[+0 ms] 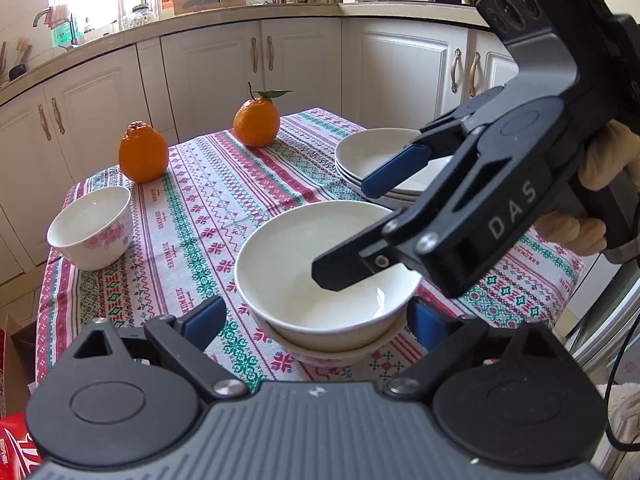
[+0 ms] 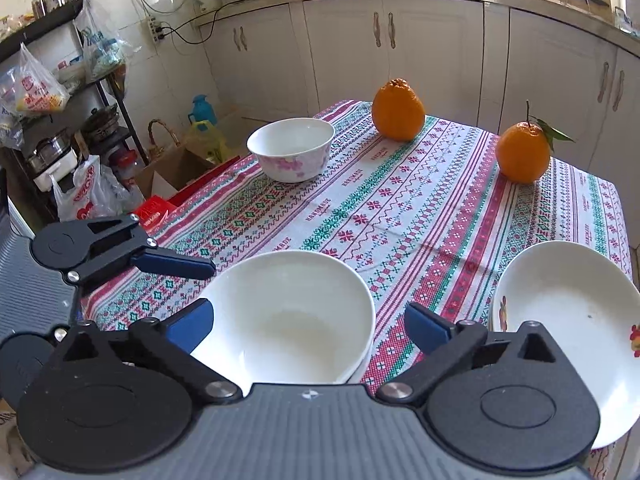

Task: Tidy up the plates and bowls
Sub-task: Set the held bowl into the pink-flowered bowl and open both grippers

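right gripper (image 2: 308, 326) jaws spread wide, pads clear of the white bowl (image 2: 286, 318) between them | left gripper (image 1: 316, 318) released, astride that bowl, nested in a 2nd bowl (image 1: 332, 354) | plate stack (image 1: 372, 156) beside it | floral bowl (image 2: 291, 148) and 2 oranges (image 2: 398, 110) beyond it on tablecloth (image 2: 420, 216)

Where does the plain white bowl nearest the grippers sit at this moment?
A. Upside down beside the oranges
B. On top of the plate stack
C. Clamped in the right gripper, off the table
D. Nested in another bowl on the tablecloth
D: the left wrist view shows the plain white bowl sitting inside a second bowl, whose rim shows beneath it.
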{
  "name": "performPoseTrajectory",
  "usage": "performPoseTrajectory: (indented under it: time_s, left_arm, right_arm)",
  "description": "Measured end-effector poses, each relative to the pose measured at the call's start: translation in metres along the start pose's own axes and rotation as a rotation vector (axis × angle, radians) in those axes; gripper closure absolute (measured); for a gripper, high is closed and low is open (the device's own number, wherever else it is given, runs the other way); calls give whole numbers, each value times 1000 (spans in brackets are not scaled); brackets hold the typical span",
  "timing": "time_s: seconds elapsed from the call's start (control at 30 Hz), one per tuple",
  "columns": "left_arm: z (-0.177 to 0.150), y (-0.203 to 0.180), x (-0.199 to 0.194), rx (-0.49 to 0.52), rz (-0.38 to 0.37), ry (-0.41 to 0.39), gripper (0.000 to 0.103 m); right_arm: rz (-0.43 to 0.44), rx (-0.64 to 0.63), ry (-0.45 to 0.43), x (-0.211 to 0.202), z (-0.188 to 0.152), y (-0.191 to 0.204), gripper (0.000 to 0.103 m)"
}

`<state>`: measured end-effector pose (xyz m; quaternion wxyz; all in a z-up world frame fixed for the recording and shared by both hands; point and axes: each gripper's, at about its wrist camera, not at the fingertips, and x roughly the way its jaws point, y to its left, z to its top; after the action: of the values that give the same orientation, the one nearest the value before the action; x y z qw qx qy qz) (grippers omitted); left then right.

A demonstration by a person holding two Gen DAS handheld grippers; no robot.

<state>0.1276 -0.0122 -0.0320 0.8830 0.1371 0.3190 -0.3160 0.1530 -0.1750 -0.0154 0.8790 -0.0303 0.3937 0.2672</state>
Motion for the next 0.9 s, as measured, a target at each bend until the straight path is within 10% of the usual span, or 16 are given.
performPoseTrajectory:
  time_s: [0.9]
  left_arm:
    - [-22,46,-42,-34,110,-71,6]
  right_arm:
    - [-111,-5,-74,-20,1,12,0]
